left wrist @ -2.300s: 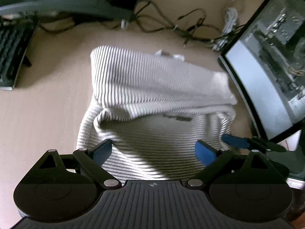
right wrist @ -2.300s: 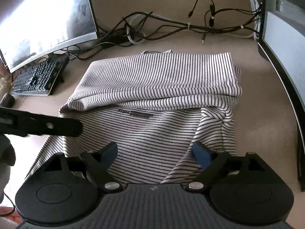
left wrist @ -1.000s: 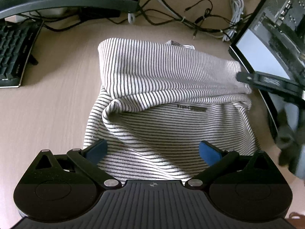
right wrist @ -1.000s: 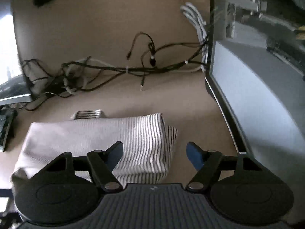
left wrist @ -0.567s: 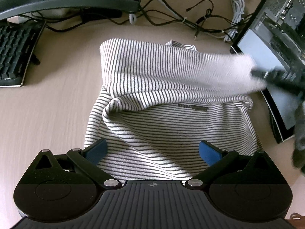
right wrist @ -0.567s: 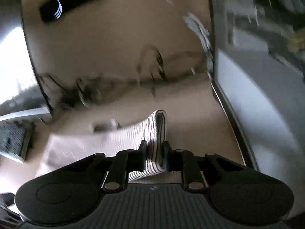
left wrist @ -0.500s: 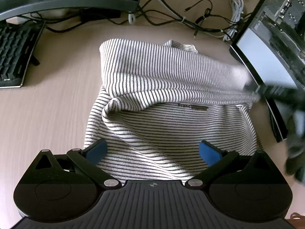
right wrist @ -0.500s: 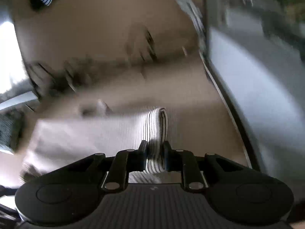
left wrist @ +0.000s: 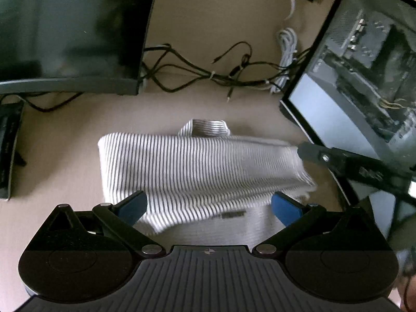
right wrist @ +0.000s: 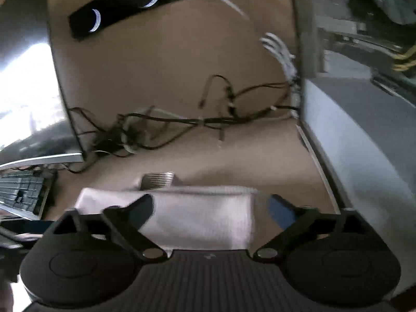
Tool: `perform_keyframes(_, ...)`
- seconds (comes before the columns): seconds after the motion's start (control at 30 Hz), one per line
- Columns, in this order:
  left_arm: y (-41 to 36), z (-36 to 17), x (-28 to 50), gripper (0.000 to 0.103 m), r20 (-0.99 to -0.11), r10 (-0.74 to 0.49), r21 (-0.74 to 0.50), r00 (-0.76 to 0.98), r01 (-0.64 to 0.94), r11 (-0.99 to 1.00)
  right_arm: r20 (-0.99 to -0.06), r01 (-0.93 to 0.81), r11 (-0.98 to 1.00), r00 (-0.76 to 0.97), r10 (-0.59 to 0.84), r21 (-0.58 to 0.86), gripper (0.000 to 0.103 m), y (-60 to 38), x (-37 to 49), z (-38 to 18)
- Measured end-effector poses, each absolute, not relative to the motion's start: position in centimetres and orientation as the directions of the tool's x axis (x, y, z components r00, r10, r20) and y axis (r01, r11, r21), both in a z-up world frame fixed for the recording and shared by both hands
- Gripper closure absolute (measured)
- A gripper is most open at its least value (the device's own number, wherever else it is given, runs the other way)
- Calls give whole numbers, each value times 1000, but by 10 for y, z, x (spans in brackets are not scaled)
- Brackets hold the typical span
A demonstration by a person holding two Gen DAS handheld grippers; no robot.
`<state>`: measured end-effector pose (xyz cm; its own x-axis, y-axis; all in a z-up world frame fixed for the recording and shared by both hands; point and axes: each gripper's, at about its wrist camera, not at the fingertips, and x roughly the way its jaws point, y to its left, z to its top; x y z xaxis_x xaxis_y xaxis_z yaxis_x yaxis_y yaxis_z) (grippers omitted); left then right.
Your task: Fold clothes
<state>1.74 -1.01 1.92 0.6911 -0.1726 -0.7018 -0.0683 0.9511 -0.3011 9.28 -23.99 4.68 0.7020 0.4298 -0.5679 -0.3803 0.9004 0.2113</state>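
Note:
A grey-and-white striped garment [left wrist: 197, 166] lies folded on the beige desk, its top layer doubled toward me. My left gripper [left wrist: 209, 206] is open and empty, its blue pads spread over the near part of the fabric. My right gripper [right wrist: 212, 210] is open above the garment's right end [right wrist: 202, 215], which is blurred. A finger of the right gripper [left wrist: 338, 160] shows in the left wrist view by the garment's right edge.
A monitor [left wrist: 364, 83] stands close on the right and another [left wrist: 67, 31] at the back left. A tangle of cables [left wrist: 213, 72] lies behind the garment. A keyboard [right wrist: 20, 192] sits at the left.
My right gripper was shut on the garment's right edge and has now opened and let it go. My left gripper has moved forward, and the top fold now lies nearer to me.

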Motion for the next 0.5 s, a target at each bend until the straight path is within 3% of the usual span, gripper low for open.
perform_keyframes(0.17,1,-8,36,0,-751,-214,-360,624,-116,926,-595,-391,870,636,491,300,0,-226,111,26)
perform_keyframes(0.5,5,-16,36,0,-738,-238,-372,632,-87,924,-646,-400,871,590,484,287,0,-222,119,5)
